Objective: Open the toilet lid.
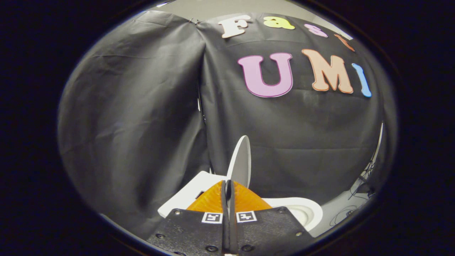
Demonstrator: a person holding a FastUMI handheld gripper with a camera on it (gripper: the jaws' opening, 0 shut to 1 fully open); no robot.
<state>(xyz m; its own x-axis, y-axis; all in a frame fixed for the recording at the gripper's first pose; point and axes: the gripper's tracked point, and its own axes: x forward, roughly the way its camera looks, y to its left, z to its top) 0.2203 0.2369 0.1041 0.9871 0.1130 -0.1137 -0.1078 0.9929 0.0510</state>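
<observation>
Jaws of the hand-held gripper are pinched together on the thin edge of the toilet lid, one finger on each face of it, with barely a sliver of gap between them where the lid passes through. The lid rises edge-on straight ahead of the fingers, standing almost upright and leaning a little toward the tank that sits just behind and to the left of it. Below and to the right of the fingers, the toilet bowl lies uncovered, its seat and rim exposed.

Holding the lid by its free edge makes sense: that is the point farthest from the hinge, so a light pinch there is enough to swing it. With the lid this steep and the bowl already bare, the opening looks close to finished; what appears left is to let the lid settle back against the tank and release it. The main risk would be letting go too soon, since a lid balanced near vertical could tip forward and fall shut. Cables trail on the floor beyond the bowl, well apart from the work.
</observation>
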